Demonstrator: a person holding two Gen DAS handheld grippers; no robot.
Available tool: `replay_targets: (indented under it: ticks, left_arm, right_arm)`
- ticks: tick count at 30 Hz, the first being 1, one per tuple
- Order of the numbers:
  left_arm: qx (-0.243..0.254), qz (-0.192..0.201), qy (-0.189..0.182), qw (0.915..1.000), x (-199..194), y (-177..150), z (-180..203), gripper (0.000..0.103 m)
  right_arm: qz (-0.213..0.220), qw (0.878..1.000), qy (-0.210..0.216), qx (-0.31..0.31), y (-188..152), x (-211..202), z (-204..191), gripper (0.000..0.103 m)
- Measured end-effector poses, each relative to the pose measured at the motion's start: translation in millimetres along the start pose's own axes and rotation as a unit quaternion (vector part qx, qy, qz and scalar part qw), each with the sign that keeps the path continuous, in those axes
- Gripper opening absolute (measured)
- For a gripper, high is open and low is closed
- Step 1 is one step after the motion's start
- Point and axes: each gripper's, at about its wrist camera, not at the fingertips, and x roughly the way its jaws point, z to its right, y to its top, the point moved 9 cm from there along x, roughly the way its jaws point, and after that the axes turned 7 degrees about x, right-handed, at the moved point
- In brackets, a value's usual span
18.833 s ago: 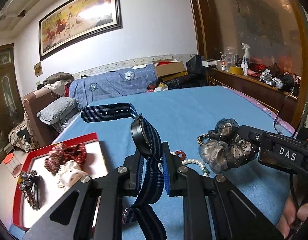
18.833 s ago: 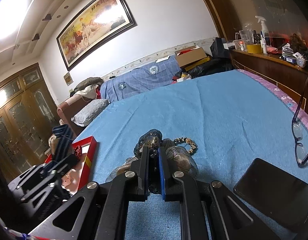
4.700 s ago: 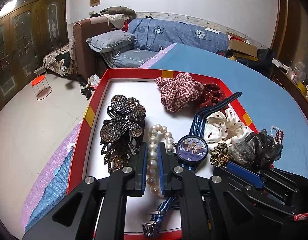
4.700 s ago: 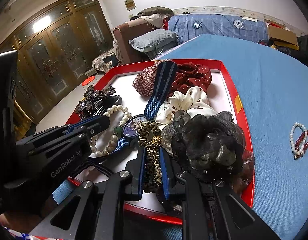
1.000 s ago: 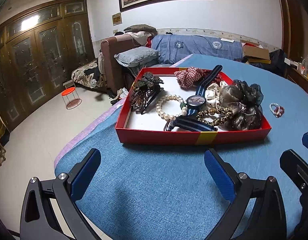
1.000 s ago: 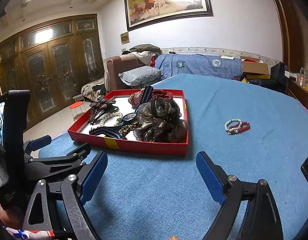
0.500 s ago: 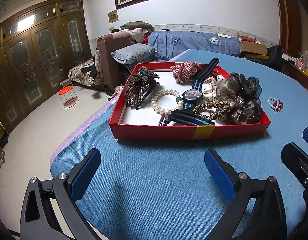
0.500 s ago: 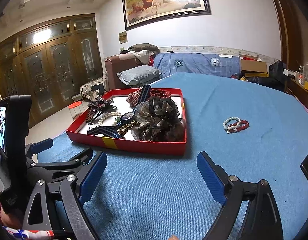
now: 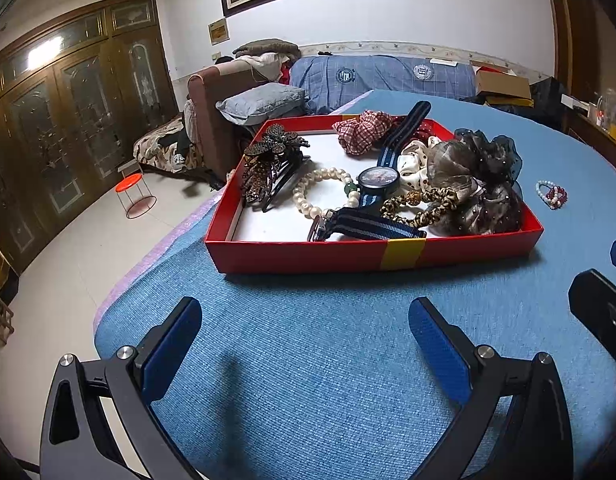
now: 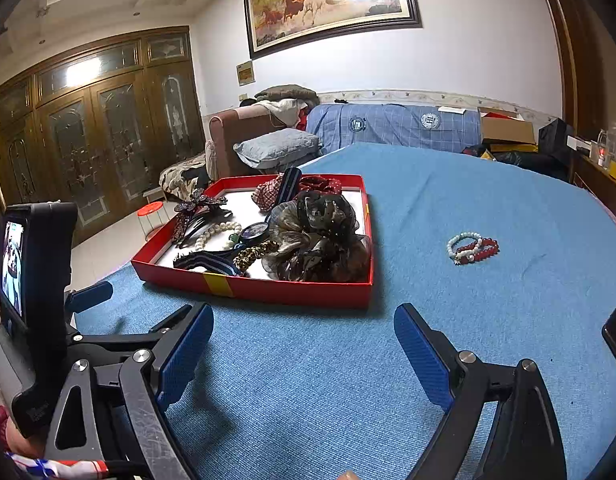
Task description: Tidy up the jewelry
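- Fingers (image 9: pixel 170 344) of the left gripper (image 9: pixel 304 344) are held wide apart over the blue desk (image 9: pixel 308 380), and nothing is gripped between them.
- Fingers (image 10: pixel 421 356) of the right gripper (image 10: pixel 304 350) are likewise spread wide, with nothing held; a dark phone-like object (image 10: pixel 615 332) is seen at the right edge of that view.
- A red tray (image 9: pixel 292 255) is set on the desk ahead of both grippers, well clear of the fingertips.
- Inside the tray, a dark jewelled hair clip (image 9: pixel 268 160) is laid at the left, with a pearl bracelet (image 9: pixel 308 196) just beside it.
- A watch (image 9: pixel 377 179) with a blue striped strap is placed in the middle, its strap running toward the back of the tray.
- A leopard-print scrunchie (image 9: pixel 423 204) is laid against the watch strap, touching a dark gauzy scrunchie (image 9: pixel 475 176) that fills the right side.
- A red checked scrunchie (image 9: pixel 361 132) and a white dotted scrunchie (image 9: pixel 413 168) are found toward the back.
- Outside the tray, a small cluster of white and red bead bracelets (image 10: pixel 471 248) is left on the desk to the right, well apart from the tray wall.
- The left gripper's body, with a lit screen (image 10: pixel 12 264), is seen at the left edge of the right wrist view.
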Motion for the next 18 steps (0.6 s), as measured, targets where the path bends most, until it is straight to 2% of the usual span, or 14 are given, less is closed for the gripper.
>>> replay_targets:
  ticks: [18]
  left_arm:
    - [-0.001,-0.003,-0.001,1.0000,2.0,-0.4,1.4,0.103]
  right_arm:
    - [0.000,1.000,-0.001,0.001,-0.2,0.3,0.1,0.095]
